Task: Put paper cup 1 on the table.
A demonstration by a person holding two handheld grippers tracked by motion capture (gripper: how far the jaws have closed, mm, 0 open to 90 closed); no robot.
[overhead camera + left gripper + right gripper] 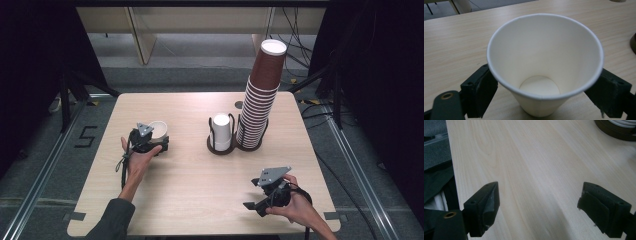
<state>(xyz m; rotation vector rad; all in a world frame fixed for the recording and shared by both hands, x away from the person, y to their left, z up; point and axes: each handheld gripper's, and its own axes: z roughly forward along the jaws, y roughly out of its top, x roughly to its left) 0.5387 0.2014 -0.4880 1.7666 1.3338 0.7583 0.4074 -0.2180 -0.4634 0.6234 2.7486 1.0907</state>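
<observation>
Paper cup on bench, between the left claw's jaws

Right claw (256, 200) wide, empty, near edge. Left claw (541, 87): jaws flank the white paper cup (544, 65), upright on the bench (200, 175); pad contact unclear. Cup judged light, thin-walled, crushable: grip gently at mid-wall. Beyond: cup holder (221, 145), brown cup stack (260, 100).

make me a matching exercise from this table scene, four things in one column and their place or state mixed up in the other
Things:
1. white cup
2. brown cup stack
3. right tool
4. upside-down white cup

Places or states:
A. tall and leaning, in the right-hand ring of the holder
B. open, nothing between its jaws, near the table's front right corner
C. upright on the table between the left tool's jaws
D. in the left-hand ring of the holder

Pairs: 1-C, 2-A, 3-B, 4-D
</observation>
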